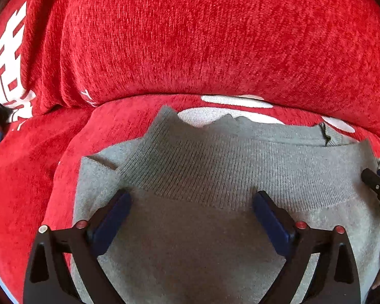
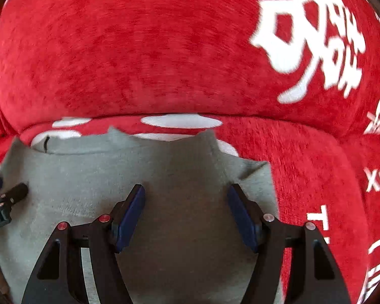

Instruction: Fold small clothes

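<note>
1. Hidden or cut off: the near part of the grey garment (image 1: 215,240) runs under both grippers and off the bottom of each view, so its full outline cannot be told. Its far hem shows jagged points. A small dark tag or loop at the neckband is too small to read.
2. The left gripper (image 1: 192,197) has its jaws wide apart, poised over the grey cloth with nothing between the blue pads (image 1: 114,217); whether the tips touch the fabric cannot be told.
3. The right gripper (image 2: 186,192) likewise stands with jaws apart above the same garment (image 2: 88,177), nothing pinched.
4. Each view catches the other gripper's finger at its edge, cut off by the frame, and a sliver of a hand in the bottom corner.
5. Location: the garment lies spread on the red cushion seat (image 1: 25,177), just before the seam with the red backrest (image 1: 215,38).
6. Room: bare red seat lies left of the garment in the left view and right of it in the right view (image 2: 316,177).
7. Writing: large white characters on the upholstery (image 2: 316,33), blurred; "XI" and a "T" are legible on the right; part of a white label on the left gripper's body reads "obot.AI".
</note>
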Action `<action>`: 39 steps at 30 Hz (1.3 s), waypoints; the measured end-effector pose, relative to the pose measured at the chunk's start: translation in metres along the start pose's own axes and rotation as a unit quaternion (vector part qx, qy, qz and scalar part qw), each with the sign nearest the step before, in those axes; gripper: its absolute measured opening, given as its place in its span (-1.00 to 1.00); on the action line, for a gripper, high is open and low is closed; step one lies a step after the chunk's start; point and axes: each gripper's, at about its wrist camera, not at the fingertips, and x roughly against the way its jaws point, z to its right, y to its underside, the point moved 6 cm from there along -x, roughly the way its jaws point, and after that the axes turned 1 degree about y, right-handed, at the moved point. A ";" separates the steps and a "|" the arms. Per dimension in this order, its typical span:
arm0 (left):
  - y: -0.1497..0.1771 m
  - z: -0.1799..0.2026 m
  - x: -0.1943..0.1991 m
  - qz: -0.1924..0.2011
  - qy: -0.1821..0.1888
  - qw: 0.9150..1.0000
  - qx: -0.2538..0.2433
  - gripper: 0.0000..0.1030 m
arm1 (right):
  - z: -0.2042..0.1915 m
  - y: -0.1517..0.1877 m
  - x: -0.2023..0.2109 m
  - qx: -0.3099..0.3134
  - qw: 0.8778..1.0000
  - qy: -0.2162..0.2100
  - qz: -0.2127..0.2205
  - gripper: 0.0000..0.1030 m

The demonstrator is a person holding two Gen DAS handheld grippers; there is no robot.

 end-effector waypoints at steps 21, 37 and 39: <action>0.080 0.016 0.062 0.045 -0.006 0.999 -0.025 0.98 | -0.064 0.079 0.067 0.079 0.996 -0.036 0.039 0.39; 0.144 0.003 0.098 0.057 -0.006 0.998 -0.006 0.98 | -0.081 0.139 0.111 0.102 0.991 -0.050 0.071 0.40; 0.150 -0.006 0.102 0.069 -0.001 0.998 0.000 0.98 | -0.075 0.153 0.103 0.108 0.992 -0.033 0.055 0.40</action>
